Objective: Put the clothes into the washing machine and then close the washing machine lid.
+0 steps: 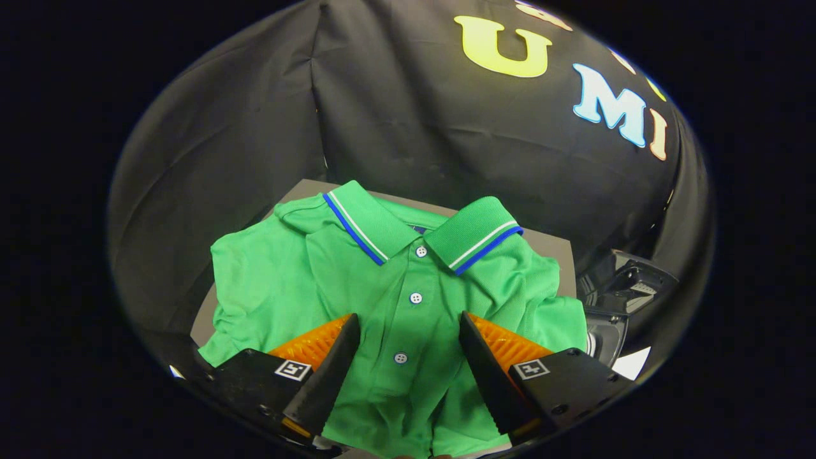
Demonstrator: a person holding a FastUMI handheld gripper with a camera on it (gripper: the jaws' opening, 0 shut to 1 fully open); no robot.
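- A green polo shirt (408, 299) of fine piqué knit lies front up on a flat grey bench (553, 252), which shows as a bare matte strip past the collar and beside the shoulders.
- The collar (421, 229) is a ribbed knit, spread open in two pointed flaps, each edged with a white and a blue stripe.
- A buttoned placket runs down the chest with three small round white buttons (415, 298) in a line; the lowest one sits between the fingers.
- The fabric is soft and rumpled: the sleeves bunch in loose folds at both sides, and creases fan out across the chest.
- The gripper (408, 341) stands open above the shirt's front, its two wedge-shaped fingers spread wide to either side of the placket, with nothing pinched between them. Whether the tips touch the cloth cannot be told.
- The fingers (331, 370) have ridged, ribbed outer faces and toothed inner edges; each block behind them carries a small square marker.
- Beyond the bench's right edge, a dark, glossy, hard-shelled appliance (621, 287) with a curved rim sits low beside the shirt.
- Creased black cloth (255, 127) hangs as the booth wall behind.
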